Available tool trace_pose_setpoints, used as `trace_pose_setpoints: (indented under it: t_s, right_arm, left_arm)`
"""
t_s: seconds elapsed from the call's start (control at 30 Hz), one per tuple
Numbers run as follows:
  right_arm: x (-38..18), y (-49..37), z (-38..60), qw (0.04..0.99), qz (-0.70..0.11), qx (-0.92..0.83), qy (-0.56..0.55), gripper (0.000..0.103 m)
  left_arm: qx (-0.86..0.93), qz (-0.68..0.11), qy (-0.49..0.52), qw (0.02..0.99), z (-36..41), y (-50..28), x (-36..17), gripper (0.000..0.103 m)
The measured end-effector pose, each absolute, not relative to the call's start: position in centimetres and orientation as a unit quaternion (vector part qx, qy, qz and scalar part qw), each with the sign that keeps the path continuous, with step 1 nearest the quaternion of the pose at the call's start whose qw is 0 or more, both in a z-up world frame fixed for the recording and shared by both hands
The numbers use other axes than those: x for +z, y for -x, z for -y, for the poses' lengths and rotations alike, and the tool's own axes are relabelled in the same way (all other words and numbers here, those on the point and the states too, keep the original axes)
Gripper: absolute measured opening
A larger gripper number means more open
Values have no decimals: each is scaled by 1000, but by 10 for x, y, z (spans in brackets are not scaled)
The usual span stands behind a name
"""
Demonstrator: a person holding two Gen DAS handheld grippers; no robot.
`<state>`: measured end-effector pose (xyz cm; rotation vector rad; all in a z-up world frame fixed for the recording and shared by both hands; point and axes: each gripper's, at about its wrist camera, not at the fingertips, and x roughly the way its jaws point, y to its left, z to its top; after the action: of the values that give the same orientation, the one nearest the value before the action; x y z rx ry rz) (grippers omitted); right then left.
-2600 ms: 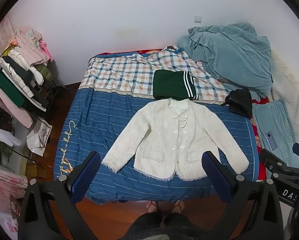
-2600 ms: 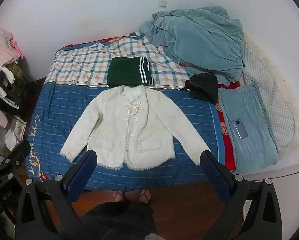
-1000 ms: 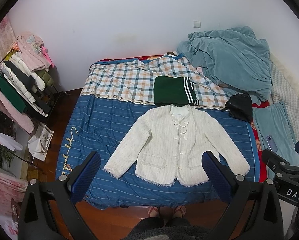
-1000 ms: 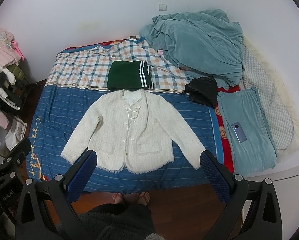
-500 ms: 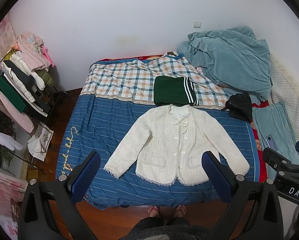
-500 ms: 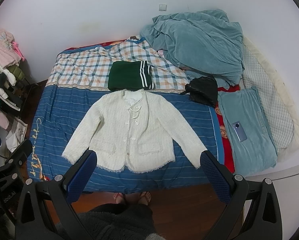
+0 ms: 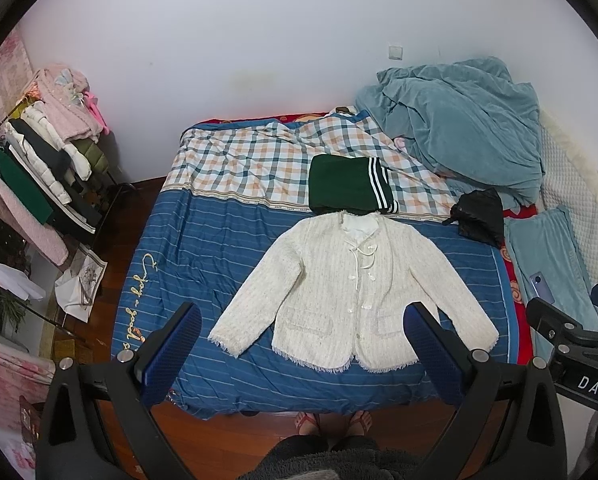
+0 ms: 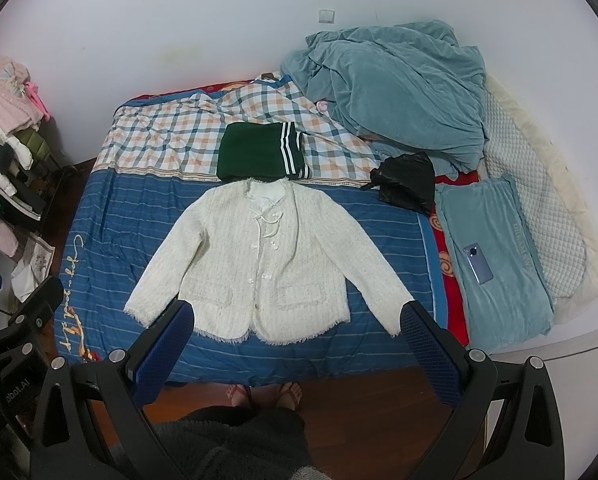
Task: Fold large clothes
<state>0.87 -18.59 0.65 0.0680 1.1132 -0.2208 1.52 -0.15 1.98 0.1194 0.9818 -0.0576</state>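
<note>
A cream tweed jacket [image 7: 351, 284] [image 8: 267, 256] lies flat and face up on the blue striped bed cover [image 7: 203, 240] [image 8: 111, 216], sleeves spread out, hem toward the near bed edge. My left gripper [image 7: 303, 350] is held high above the near edge, open, with nothing between its blue pads. My right gripper [image 8: 295, 344] hangs the same way, open and empty, over the jacket's hem. A folded dark green garment with white stripes [image 7: 349, 188] [image 8: 261, 150] rests just beyond the jacket's collar.
A heap of teal blanket [image 7: 459, 124] [image 8: 395, 88] fills the far right of the bed. A black garment [image 8: 407, 180] and a phone [image 8: 478, 263] on a teal pillow lie at the right. A clothes rack [image 7: 35, 176] stands left. The person's feet [image 8: 265, 394] are on the wood floor.
Both grippers have lifted and drawn back slightly, so the bed and jacket sit a little lower in view. The jacket has not moved and both grippers stay open.
</note>
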Motion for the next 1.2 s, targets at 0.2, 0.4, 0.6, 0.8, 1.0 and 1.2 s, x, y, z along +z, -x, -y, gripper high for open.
trace_pose_setpoints:
  t_s: [0.2,0.4,0.6,0.8,1.0,1.2]
  right_arm:
    - [7,-8,186,843,-527,-105,-33,103]
    - [10,-7,179,843,-526,-106,-29,103]
    - [14,-7,176,843,-527,-107,-29,103]
    - [4,-10,187,844,-521,-114,-65,103]
    - [-70,-26,242,821,-520,-164,-170,103]
    - [-191,-17,335,754,-530,-242,-304,85]
  left_arm:
    - [-28,-469,-57,881,-1,-15,22,103]
    - [-29,-468,-54,881,-3,-18,25,103]
    - [-33,-468,-51,881,-4,-28,28,103]
    - [-20,-450,-50,892,-9,-44,2,103]
    - [8,-444,-82,892,-5,-89,-61,103]
    - [24,-506,-112,855,12,-135,-147,103]
